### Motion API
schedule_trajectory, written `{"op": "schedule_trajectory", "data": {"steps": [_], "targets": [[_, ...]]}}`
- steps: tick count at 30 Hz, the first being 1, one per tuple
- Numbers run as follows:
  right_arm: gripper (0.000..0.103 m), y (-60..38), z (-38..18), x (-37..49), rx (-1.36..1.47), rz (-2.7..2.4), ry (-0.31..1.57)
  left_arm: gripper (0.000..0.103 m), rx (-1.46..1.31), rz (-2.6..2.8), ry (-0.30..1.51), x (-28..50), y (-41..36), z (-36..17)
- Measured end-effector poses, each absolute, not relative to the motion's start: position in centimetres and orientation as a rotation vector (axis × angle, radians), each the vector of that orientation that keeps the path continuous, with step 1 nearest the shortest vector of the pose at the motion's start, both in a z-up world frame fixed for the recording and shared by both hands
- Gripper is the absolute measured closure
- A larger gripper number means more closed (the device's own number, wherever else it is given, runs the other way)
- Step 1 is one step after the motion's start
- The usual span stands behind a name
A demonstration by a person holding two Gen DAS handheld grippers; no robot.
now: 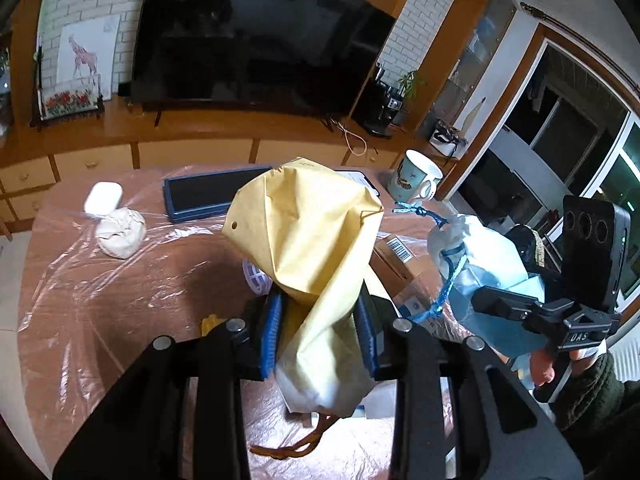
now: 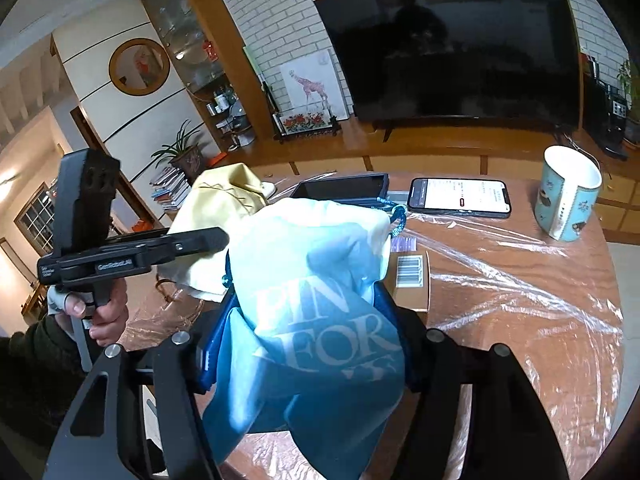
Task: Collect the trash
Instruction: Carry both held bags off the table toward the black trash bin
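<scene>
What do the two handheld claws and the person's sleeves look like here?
Both are matte black angular frames with silver round bolts and blue ribbed pads. The left claw carries white "GenRobot.AI" lettering, the right claw white "DAS" lettering. A dark green knitted sleeve covers the wrist.

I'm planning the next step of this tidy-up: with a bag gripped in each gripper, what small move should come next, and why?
Probably carry both bags off the table toward wherever the trash is gathered. The left gripper has its jaws clamped on the yellow paper bag, the right gripper on the blue bag. A crumpled paper ball still lies on the table, so one hand must free up first.
</scene>
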State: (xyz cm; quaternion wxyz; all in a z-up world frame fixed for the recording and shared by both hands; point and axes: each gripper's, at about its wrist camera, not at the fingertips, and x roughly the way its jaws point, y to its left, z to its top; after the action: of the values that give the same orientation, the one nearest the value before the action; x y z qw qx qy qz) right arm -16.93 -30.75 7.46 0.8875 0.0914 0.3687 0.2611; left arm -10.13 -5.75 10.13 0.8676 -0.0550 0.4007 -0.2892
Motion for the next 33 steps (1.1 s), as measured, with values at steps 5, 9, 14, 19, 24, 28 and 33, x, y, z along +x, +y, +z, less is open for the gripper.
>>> {"op": "schedule_trajectory", "data": {"steps": [5, 9, 14, 19, 24, 28, 33], "targets": [[0.039, -31.7, 8.0, -18.6, 0.233, 0.512, 0.747, 0.069, -0.116, -0.607, 0.824, -11.6, -4.9, 10.2], [0.039, -31.9, 8.4, -20.1, 0.252, 0.489, 0.734, 0.069, -0.149, -0.621, 0.83, -12.5, -3.6, 10.0], [0.039, -31.2, 9.3, -22.0, 0.245, 0.467, 0.711, 0.069, -0.123, -0.591, 0.805, -13.9, -3.1, 10.4], [0.04, -30.7, 9.7, -23.8, 0.217, 0.451, 0.705, 0.069, -0.024, -0.458, 0.772, -15.6, -4.3, 10.8], [0.04, -29.9, 9.9, -24.9, 0.172, 0.457, 0.703, 0.069, 0.065, -0.348, 0.747, -17.8, -5.6, 11.1], [0.04, -29.9, 9.7, -26.1, 0.149, 0.471, 0.698, 0.069, 0.082, -0.294, 0.748, -19.6, -6.5, 11.0], [0.04, -29.6, 9.4, -28.4, 0.132, 0.509, 0.711, 0.069, 0.09, -0.225, 0.767, -22.1, -8.1, 10.5]]}}
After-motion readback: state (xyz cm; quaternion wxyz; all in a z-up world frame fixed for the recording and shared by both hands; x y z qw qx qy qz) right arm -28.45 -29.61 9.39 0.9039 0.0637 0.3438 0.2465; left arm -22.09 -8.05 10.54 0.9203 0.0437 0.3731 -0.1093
